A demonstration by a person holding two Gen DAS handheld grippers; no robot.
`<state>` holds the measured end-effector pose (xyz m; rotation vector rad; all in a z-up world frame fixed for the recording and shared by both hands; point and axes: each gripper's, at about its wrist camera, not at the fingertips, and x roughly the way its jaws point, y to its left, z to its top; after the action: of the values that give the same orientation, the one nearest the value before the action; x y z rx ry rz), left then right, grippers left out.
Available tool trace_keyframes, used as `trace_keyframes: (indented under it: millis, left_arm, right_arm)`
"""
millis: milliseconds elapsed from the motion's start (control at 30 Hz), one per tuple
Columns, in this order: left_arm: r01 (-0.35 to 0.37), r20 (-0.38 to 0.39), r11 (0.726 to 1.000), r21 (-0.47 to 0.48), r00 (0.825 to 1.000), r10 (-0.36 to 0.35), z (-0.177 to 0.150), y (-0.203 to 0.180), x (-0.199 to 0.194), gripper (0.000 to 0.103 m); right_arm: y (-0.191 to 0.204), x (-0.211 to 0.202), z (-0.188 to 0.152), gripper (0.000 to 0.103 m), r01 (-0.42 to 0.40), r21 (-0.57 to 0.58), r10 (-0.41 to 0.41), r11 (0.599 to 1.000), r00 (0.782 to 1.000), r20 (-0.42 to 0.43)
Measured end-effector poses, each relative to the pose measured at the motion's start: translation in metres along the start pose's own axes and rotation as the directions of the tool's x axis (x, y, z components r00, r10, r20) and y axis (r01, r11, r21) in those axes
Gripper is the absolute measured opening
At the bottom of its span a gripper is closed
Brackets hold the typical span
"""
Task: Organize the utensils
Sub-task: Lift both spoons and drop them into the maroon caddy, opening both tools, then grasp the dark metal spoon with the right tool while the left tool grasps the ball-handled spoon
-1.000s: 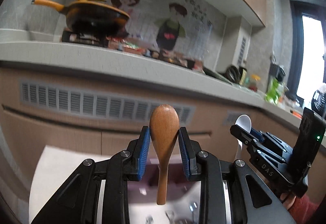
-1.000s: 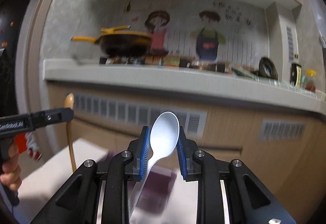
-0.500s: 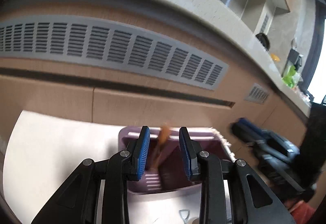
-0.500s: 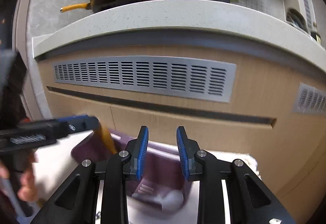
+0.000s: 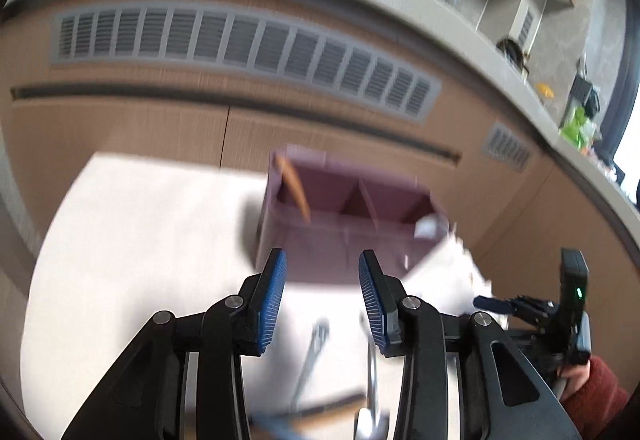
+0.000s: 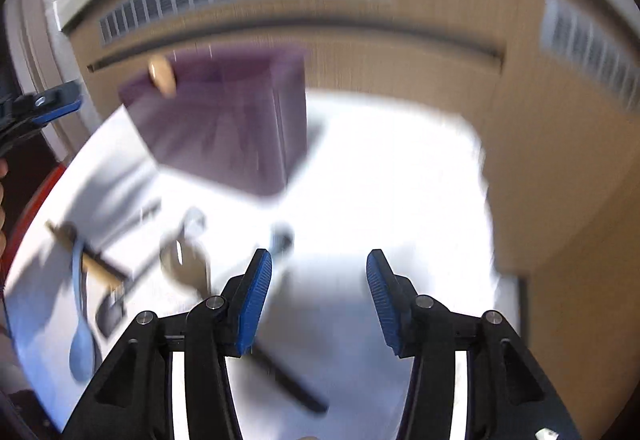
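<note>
Both spoons dropped: wooden spoon (image 5: 294, 186) stands in purple organizer (image 5: 340, 240), grippers empty.

Both wrist views near, facing purple organizer (image 5: 352, 236) (image 6: 224, 120).

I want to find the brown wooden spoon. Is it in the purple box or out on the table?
In. The wooden spoon leans tilted in the left end compartment of the purple box, its top poking above the rim. Both tools are open, holding nothing.
</note>
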<state>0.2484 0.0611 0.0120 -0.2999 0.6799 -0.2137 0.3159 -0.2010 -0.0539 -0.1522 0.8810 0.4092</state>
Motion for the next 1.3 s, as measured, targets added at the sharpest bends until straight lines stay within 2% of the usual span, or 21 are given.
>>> trace_keyframes:
  millis: [133,233,300,400,467,600,700,767,933,1033,1100,1167,1300]
  left_arm:
    - [-0.022,-0.096,1.000,0.004,0.995,0.022,-0.037,0.001,-0.003,0.039]
    - [-0.038,-0.134,0.999,-0.010,0.990,0.036,-0.054,0.005,-0.006,0.039]
    - [-0.051,-0.147,0.999,-0.012,0.988,0.049,-0.065,0.008,-0.009,0.039]
    - [-0.074,-0.164,0.997,-0.012,0.984,0.071,-0.076,0.012,-0.013,0.039]
    - [-0.092,-0.178,0.996,-0.021,0.980,0.086,-0.081,0.016,-0.015,0.039]
    - [-0.126,-0.187,0.991,-0.041,0.975,0.117,-0.087,0.023,-0.020,0.039]
    - [-0.139,-0.184,0.989,-0.039,0.974,0.130,-0.091,0.025,-0.026,0.039]
    - [-0.142,-0.184,0.989,-0.038,0.974,0.133,-0.094,0.027,-0.028,0.039]
    - [-0.133,-0.190,0.990,-0.049,0.974,0.122,-0.096,0.027,-0.029,0.039]
    - [-0.127,-0.185,0.991,-0.032,0.976,0.119,-0.096,0.022,-0.029,0.039]
    - [-0.125,-0.180,0.992,-0.011,0.976,0.121,-0.095,0.017,-0.030,0.039]
    - [-0.119,-0.179,0.993,-0.005,0.977,0.116,-0.095,0.015,-0.030,0.039]
    - [-0.089,-0.174,0.996,-0.002,0.981,0.087,-0.093,0.006,-0.028,0.040]
  right_arm:
    - [-0.002,0.005,-0.031,0.047,-0.054,0.074,0.058,0.996,0.997,-0.059]
    - [0.013,-0.005,-0.045,0.048,-0.085,0.061,0.089,0.994,0.995,-0.054]
    - [0.026,-0.008,-0.051,0.048,-0.130,0.035,0.132,0.991,0.989,-0.065]
    - [0.059,-0.012,-0.058,0.048,-0.231,-0.054,0.225,0.971,0.969,-0.103]
    - [0.078,-0.016,-0.057,0.046,-0.242,-0.129,0.230,0.962,0.967,-0.106]
    - [0.103,-0.023,-0.042,0.046,-0.090,-0.238,0.091,0.967,0.996,-0.008]
    - [0.101,-0.018,-0.024,0.046,-0.003,-0.177,0.010,0.984,0.999,0.038]
    - [0.090,-0.010,-0.013,0.046,0.032,-0.106,-0.028,0.994,0.999,0.033]
    - [0.070,0.017,0.009,0.046,0.068,0.026,-0.068,0.997,0.998,0.000]
    - [0.072,0.028,0.013,0.043,0.118,0.022,-0.118,0.993,0.993,-0.014]
    - [0.075,0.034,0.014,0.036,0.131,0.000,-0.131,0.991,0.991,-0.032]
    - [0.074,0.036,0.012,0.030,0.107,-0.006,-0.107,0.994,0.993,-0.049]
    - [0.066,0.021,0.008,0.030,0.093,0.024,-0.093,0.995,0.996,-0.009]
